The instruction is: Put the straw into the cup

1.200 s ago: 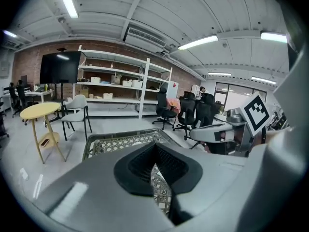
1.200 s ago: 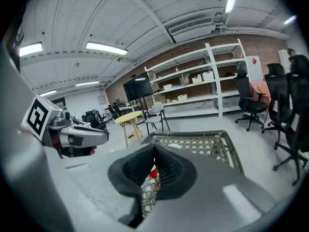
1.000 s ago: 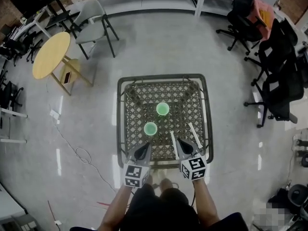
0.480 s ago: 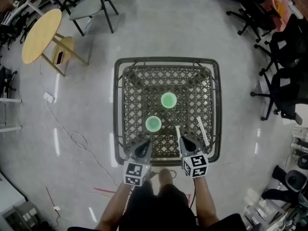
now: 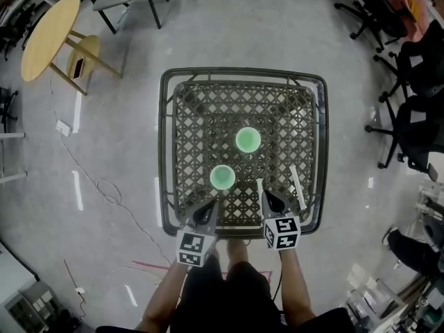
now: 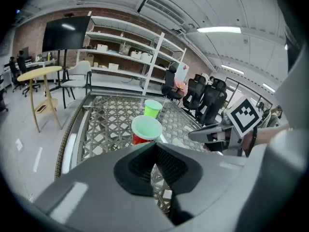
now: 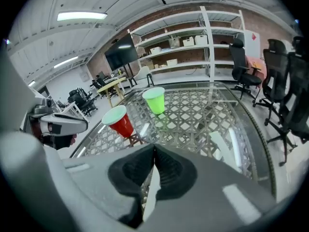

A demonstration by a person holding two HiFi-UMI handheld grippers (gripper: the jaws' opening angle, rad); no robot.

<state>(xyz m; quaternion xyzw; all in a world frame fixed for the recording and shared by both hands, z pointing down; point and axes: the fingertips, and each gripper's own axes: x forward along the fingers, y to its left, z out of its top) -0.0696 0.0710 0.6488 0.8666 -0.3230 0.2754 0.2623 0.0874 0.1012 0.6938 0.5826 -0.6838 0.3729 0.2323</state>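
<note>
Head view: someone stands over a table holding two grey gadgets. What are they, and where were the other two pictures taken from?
No robot here: a person holds a hand-operated two-jaw gripper in each hand, the left gripper and the right gripper. The black-and-white cubes are part of the grippers.

The head view comes from a camera on the person's head, looking steeply down. The left gripper view and the right gripper view come from a camera riding on each gripper, looking along its jaws.

On the lattice table stand a red cup and a green cup, and two white straws lie there: one just ahead of the right gripper, another further right.

Both pairs of jaws are closed, and neither appears to hold anything.
</note>
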